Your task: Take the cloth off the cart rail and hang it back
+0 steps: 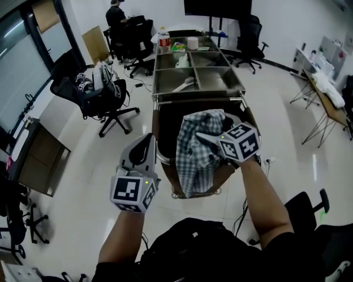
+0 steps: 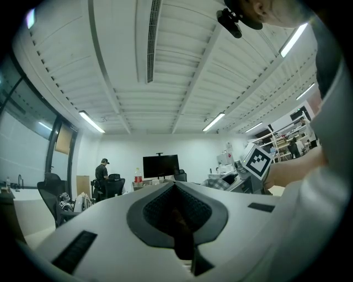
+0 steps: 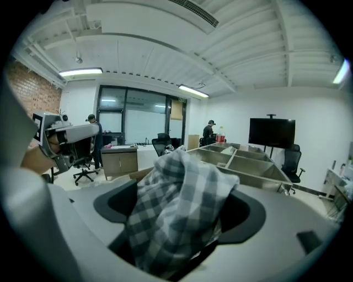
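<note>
Left gripper (image 1: pixel 146 139): we are holding its jaws together, empty.
Right gripper (image 1: pixel 203 137): we are holding its jaws wide around the checked cloth (image 1: pixel 193 162).
Cloth: draping over the cart (image 1: pixel 156 129) edge.

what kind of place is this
Most likely an open office or lab workspace: black swivel office chairs on a glossy pale floor, a large dark flat screen at the far end, and a brown-topped work desk at the right.

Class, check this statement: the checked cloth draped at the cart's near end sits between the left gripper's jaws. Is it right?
Not quite. The checked cloth sits between the jaws of the right gripper, as the right gripper view shows. The left gripper has its jaws together with nothing between them. The rest stands.
</note>
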The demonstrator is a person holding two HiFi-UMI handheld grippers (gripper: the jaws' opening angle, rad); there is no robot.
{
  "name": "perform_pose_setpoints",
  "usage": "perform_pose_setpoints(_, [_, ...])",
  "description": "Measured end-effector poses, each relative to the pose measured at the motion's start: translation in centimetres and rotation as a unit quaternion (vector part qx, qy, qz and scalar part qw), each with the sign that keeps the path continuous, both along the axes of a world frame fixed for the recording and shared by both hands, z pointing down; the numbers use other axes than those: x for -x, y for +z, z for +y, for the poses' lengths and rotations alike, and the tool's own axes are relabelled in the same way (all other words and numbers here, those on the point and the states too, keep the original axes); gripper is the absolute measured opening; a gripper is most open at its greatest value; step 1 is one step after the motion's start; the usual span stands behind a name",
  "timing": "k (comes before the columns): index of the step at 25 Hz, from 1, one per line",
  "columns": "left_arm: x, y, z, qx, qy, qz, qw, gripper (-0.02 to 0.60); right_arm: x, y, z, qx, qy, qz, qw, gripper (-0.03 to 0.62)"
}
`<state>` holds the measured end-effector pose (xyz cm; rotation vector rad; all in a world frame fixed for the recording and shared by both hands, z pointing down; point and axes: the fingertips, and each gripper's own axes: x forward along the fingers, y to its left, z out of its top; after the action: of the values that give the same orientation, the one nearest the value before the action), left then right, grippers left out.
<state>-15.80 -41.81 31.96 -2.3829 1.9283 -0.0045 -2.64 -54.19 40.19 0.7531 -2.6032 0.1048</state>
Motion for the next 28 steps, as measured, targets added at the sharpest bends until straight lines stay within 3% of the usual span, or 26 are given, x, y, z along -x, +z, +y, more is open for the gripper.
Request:
perform_pose_setpoints(8, [0.3,0.1,-0.6,-0.002,0.009,0.012,0.9999,0.0,-2.7,0.6,1.8,0.064,-0.016,-0.022,0.998,0.474])
perform_pose_setpoints(17, [-1.6,0.3,0.5,-0.002,0.032,0.019,0.9993,0.0,-5.2,-0.7,3.8,0.041,0.015,-0.031,0.999,0.472])
perform_pose_setpoints(28, [-2.6,0.7,8.2,0.0,0.044,0.017,0.9989,0.0,-4.8,-2.4,12.0,0.016,0.02,-0.046,0.999,0.472])
